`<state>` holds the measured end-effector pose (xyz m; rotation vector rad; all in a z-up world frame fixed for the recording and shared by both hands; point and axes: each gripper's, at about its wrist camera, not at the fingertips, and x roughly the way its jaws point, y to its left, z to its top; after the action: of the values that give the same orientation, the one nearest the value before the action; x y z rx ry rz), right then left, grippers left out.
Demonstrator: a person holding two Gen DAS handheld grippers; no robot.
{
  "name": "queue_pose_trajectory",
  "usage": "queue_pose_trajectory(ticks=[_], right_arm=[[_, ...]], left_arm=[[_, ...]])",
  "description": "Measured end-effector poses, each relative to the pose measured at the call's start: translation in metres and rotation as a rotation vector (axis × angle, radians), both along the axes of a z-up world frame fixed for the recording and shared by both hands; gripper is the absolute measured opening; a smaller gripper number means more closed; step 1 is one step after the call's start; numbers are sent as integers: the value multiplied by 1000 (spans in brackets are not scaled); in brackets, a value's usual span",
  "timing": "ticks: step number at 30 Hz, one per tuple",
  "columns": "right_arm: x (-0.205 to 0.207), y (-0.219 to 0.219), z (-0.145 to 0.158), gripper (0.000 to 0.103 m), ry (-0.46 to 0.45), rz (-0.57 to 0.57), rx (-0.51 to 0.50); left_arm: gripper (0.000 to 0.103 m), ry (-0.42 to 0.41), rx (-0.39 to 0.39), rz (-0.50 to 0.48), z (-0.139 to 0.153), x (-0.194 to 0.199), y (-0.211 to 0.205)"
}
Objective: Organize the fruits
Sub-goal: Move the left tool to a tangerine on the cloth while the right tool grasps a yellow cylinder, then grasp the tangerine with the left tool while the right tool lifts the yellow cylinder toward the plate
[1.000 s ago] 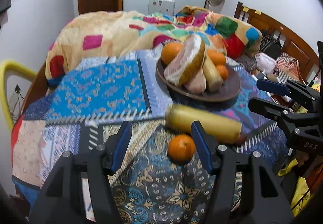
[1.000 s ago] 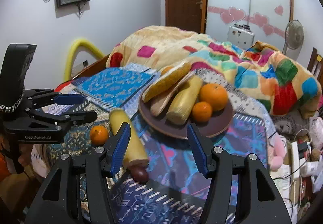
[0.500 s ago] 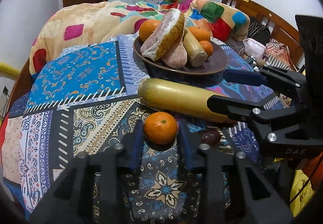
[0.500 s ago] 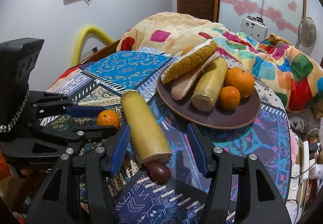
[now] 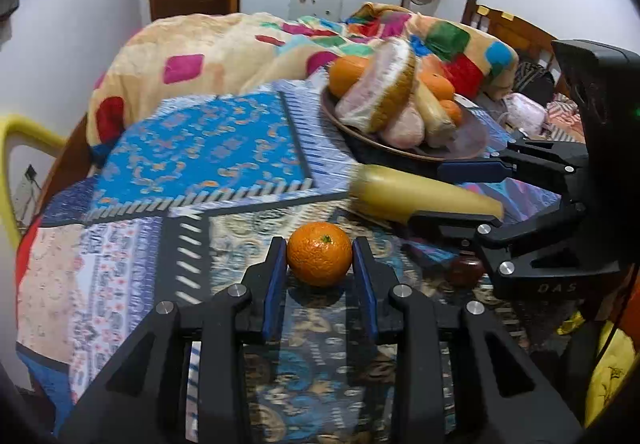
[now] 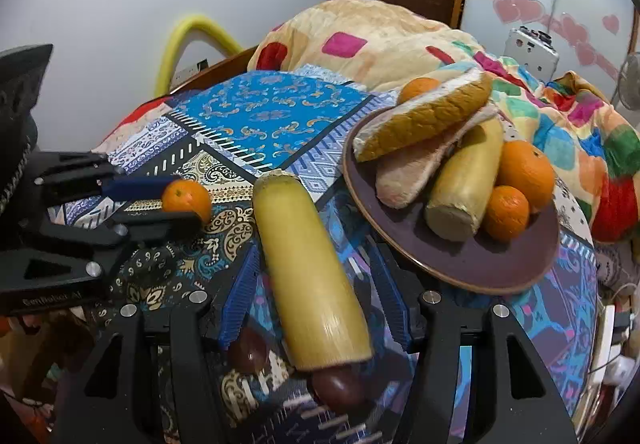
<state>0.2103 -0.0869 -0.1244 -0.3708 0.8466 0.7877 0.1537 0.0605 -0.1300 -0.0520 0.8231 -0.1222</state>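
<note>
Left hand-held gripper (image 5: 319, 258) is clamping the orange (image 5: 319, 254); right hand-held gripper (image 6: 316, 280) is straddling, jaws apart, the yellow fruit (image 6: 308, 268) beside the crowded plate (image 6: 460, 256).

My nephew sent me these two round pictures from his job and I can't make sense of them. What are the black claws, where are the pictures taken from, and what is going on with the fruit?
No robot here: a person holds a two-finger gripper in each hand, each with a fisheye camera looking along its fingers. In the left view, the left gripper has closed on a small orange on the patterned cloth. In the right view, the right gripper straddles a long yellow fruit, fingers open and not yet squeezing. Two dark round fruits lie near its end. The brown plate already holds oranges and other pieces.
</note>
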Motion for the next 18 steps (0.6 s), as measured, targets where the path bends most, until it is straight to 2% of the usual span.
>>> queue_pose_trajectory(ticks=[8, 10, 18], right_arm=[[5, 14, -5, 40, 22, 27, -31], [4, 13, -3, 37, 21, 20, -24], [-4, -5, 19, 34, -16, -27, 55]], left_arm=[[33, -18, 9, 16, -2, -1, 10], [33, -18, 7, 15, -2, -1, 10], [33, -38, 2, 17, 9, 1, 5]])
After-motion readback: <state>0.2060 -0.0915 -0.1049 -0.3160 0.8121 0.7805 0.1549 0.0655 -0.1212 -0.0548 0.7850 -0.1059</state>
